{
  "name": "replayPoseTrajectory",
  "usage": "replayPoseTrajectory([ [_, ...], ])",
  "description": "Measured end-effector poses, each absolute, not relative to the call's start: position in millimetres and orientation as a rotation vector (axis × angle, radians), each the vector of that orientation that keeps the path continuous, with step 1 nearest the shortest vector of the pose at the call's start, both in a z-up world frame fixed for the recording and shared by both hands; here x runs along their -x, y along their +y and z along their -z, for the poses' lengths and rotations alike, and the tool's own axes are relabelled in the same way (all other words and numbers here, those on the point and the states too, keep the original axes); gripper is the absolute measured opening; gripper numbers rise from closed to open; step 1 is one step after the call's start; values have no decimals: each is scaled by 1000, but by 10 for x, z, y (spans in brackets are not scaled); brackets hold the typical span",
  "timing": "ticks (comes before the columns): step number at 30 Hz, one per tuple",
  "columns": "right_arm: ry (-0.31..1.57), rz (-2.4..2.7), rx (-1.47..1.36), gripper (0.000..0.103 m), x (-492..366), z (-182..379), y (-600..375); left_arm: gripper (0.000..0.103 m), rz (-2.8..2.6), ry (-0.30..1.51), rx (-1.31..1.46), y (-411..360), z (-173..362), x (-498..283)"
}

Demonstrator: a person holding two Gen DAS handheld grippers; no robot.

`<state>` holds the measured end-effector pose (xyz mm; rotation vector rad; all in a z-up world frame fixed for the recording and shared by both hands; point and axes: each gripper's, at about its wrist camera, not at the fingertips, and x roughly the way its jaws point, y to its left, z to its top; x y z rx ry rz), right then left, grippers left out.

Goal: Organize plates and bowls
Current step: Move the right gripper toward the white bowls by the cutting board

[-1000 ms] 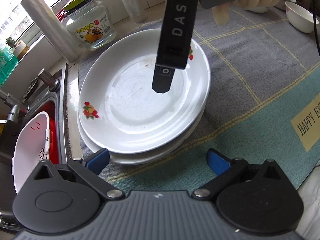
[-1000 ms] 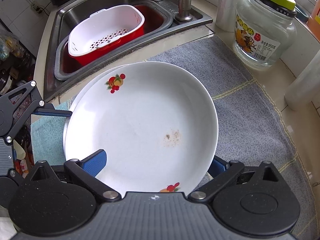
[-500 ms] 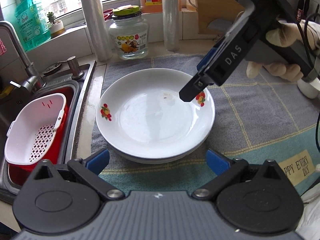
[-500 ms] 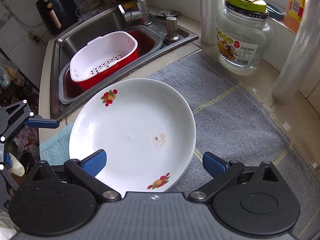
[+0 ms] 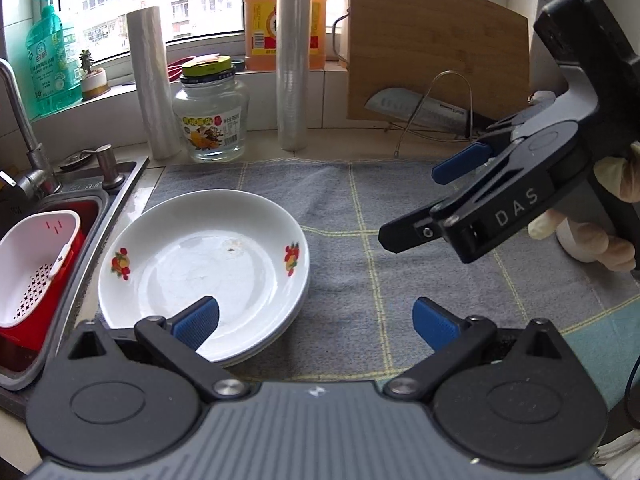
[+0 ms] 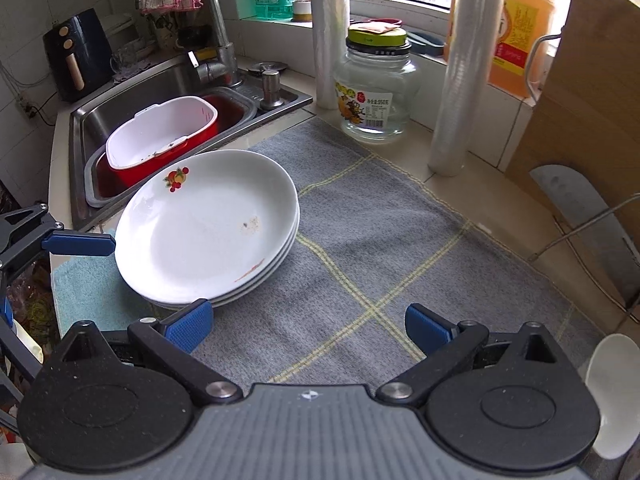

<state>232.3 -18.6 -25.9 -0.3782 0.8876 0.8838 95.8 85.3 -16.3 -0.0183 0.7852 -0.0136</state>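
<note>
A stack of white plates [image 5: 204, 268] with small fruit motifs is sitting on the left part of a grey checked mat [image 5: 400, 240], just beside the rim of the steel sink [image 6: 132, 112]; at least three rims are being shown one above another in the right wrist view, and a small brownish speck is being seen on the top plate [image 6: 208, 228]. The left gripper [image 5: 316, 318] is being held low in front of the stack, its blue-padded fingers [image 5: 198, 322] spread wide with nothing between them, one pad overlapping the stack's near rim in the view. The right gripper [image 6: 308, 326] is being held above the bare mat to the right of the stack, its fingers likewise wide apart and empty; in the left wrist view it is being carried by a gloved hand [image 5: 592, 236]. A white strainer basket [image 6: 160, 136] is lying in a red tub [image 6: 208, 132] inside the sink. A glass jar [image 5: 212, 116], two rolls of plastic film [image 5: 152, 80], an orange bottle [image 5: 286, 16] and a wooden cutting board [image 5: 436, 48] are being seen along the window side.
</note>
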Motion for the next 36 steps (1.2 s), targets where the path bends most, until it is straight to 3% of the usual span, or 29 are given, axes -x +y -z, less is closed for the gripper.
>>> replayPoseTrajectory([
  [20, 794, -116, 46, 103, -1754, 192, -2176, 102, 542, 746, -157, -415, 500, -1497],
  [36, 882, -144, 31, 103, -2065, 582, -3358, 102, 594, 838, -274, -1651, 1006, -1805],
])
